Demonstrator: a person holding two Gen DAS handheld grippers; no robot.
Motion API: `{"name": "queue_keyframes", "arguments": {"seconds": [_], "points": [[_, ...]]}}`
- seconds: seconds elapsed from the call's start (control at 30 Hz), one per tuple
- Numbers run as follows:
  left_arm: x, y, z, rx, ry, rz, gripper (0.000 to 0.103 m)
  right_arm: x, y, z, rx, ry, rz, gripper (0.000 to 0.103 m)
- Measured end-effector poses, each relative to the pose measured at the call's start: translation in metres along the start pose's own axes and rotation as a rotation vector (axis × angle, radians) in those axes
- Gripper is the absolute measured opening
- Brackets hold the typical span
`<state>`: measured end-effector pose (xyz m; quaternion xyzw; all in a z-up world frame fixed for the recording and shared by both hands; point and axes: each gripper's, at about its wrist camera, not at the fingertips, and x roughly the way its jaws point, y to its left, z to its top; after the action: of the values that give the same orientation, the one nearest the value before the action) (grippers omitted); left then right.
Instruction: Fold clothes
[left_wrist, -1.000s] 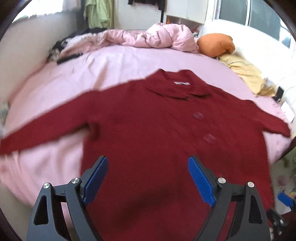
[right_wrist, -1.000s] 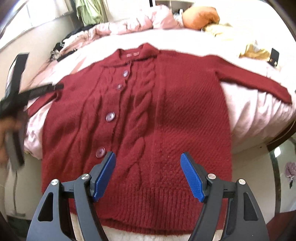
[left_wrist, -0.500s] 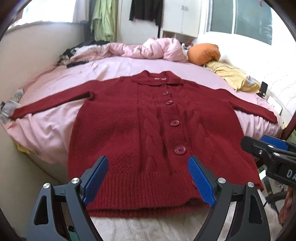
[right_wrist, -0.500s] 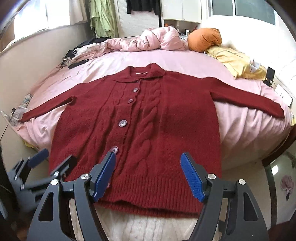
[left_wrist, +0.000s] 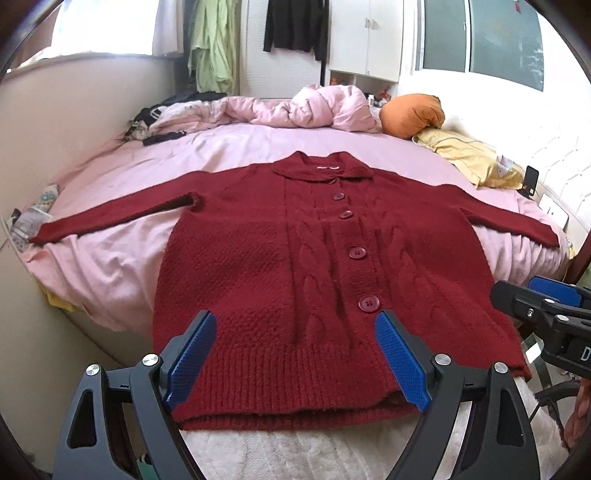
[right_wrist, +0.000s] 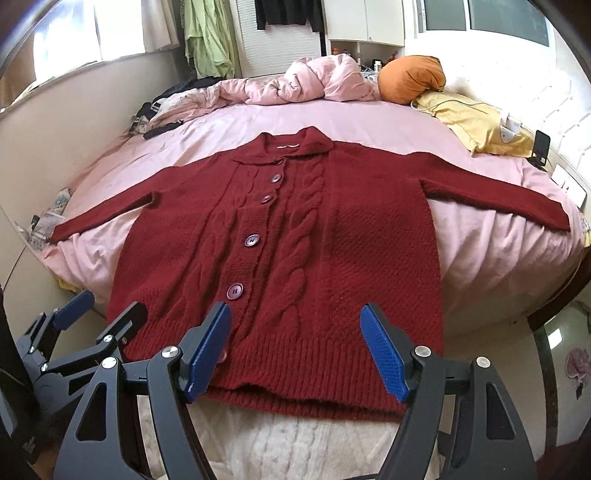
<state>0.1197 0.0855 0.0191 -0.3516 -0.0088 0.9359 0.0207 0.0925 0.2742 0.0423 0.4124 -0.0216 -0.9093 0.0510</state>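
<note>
Two views, one garment. Left wrist view: left gripper (left_wrist: 295, 354), jaws spread wide, nothing between the blue pads, poised over the ribbed hem of a dark red cardigan (left_wrist: 258, 266). The cardigan lies flat ahead of the gripper, buttoned, collar at the far end, both sleeves stretched out sideways on a pink bed sheet (left_wrist: 221, 151). Right gripper (left_wrist: 546, 306) visible to the right, beside the hem corner. Beyond: crumpled pink duvet (left_wrist: 314, 110), orange pillow (left_wrist: 410, 114).

Right wrist view: right gripper (right_wrist: 295, 350), jaws likewise apart and empty, above the hem. Four buttons (right_wrist: 234, 291) run away ahead-left. Left gripper (right_wrist: 99, 325) at left, near the hem's corner. White knitted blanket (right_wrist: 295, 443) under the gripper.
</note>
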Motion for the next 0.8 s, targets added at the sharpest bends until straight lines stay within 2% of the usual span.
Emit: {"name": "queue_keyframes", "arguments": {"seconds": [0.4, 0.8], "points": [[-0.0033, -0.0018, 0.0015, 0.014, -0.006, 0.01, 0.088, -0.0001, -0.0011, 0.0028, -0.003, 0.0, -0.001, 0.073], [0.0043, -0.0028, -0.001, 0.023, 0.032, 0.007, 0.088, 0.0044, -0.0036, 0.0022, 0.007, 0.019, 0.003, 0.073]]}}
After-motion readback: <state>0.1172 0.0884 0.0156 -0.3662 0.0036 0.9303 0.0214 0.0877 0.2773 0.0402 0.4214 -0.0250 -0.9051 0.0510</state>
